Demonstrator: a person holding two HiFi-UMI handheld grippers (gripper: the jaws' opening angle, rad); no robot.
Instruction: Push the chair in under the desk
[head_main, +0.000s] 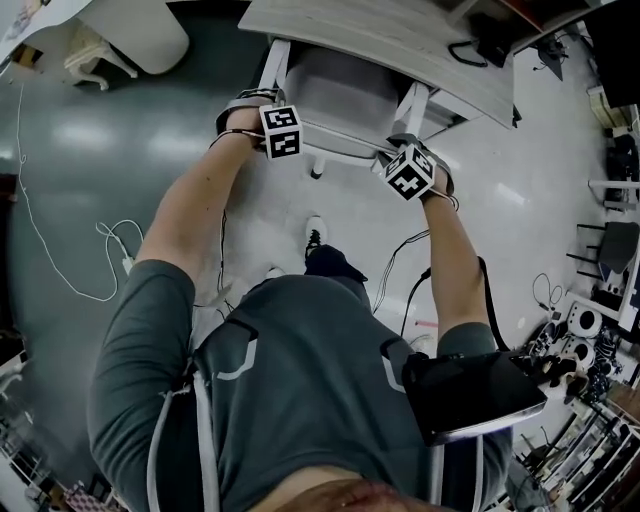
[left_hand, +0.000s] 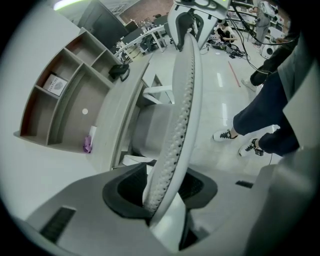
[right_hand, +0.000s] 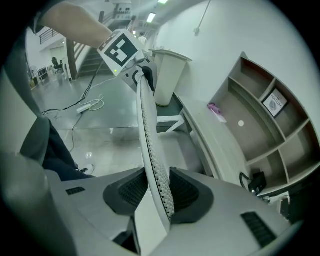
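We hold one white chair (head_main: 335, 95) by the top of its back; its seat sits partly under the counter (head_main: 400, 40). Our left hand-held gripper (left_hand: 162, 189) and our right hand-held gripper (right_hand: 157, 192) are each clamped on that back. One shelf (right_hand: 250, 95) holds one card (right_hand: 276, 101), its writing too small to read. One white bin (right_hand: 167, 80) stands near; we cannot see inside.

No legible text or labels
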